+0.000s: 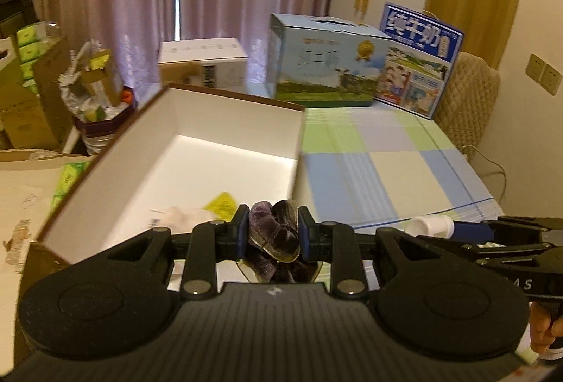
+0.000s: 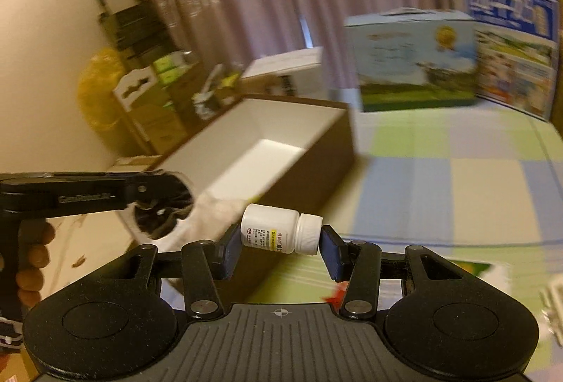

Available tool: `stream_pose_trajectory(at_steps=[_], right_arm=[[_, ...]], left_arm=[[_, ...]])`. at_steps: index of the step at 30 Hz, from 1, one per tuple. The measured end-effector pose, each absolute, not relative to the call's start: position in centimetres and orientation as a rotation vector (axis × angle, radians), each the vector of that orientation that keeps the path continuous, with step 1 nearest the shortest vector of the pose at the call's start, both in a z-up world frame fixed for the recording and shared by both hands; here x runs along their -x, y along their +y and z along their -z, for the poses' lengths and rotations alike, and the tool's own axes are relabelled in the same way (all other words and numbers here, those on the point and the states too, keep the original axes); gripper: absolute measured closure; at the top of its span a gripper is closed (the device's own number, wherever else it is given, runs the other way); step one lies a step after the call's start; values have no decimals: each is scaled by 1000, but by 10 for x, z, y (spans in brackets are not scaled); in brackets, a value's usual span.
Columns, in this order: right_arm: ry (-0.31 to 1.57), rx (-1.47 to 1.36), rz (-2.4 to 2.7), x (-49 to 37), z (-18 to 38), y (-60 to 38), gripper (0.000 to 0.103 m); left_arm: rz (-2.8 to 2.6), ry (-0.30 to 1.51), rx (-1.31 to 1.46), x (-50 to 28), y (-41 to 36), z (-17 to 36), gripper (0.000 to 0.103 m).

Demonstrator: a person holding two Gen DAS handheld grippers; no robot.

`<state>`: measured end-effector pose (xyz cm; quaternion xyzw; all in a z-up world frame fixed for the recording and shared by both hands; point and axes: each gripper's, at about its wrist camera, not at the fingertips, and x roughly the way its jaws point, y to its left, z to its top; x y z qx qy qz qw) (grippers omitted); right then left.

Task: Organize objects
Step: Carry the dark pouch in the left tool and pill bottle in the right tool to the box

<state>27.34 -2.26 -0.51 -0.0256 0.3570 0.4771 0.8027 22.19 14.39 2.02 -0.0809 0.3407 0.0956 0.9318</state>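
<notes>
Lying open on the checked tablecloth [image 1: 387, 167], the brown box [image 1: 225, 149] with its white inside is the biggest thing here and the likely goal for both loads. Its long axis runs away from the cameras toward the curtains, and its near end sits directly ahead of and below the left gripper [image 1: 273, 234], so that hand is the closer one; from the right gripper [image 2: 279, 243] the box lies ahead and to the left, its brown side wall facing that hand. A yellow packet [image 1: 220, 204] and something pale already rest on the box floor at the near end.

The left gripper is closed tight on a bunched purple scrunchie [image 1: 274, 234], a soft wad with no clear direction, held over the near edge of the box. In my judgement it only needs lowering and letting go.

The right gripper clamps a small white pill bottle [image 2: 278, 232] end to end, base against one pad and cap [image 2: 309, 234] against the other. The bottle lies sideways, its long axis across the jaws, cap pointing right. It hangs over the tablecloth just outside the box's right wall, so it probably has to travel left over that wall first.
</notes>
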Motion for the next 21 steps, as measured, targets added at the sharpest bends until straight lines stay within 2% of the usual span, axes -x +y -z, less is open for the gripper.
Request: stream_pose_trajectory(at_steps=[10, 21], right_arm=[[756, 141, -1088, -252, 10, 63, 58], [785, 227, -1028, -258, 29, 113, 58]], left_arm=[[-255, 694, 169, -208, 212, -20, 79], [-287, 738, 197, -219, 274, -2, 79]])
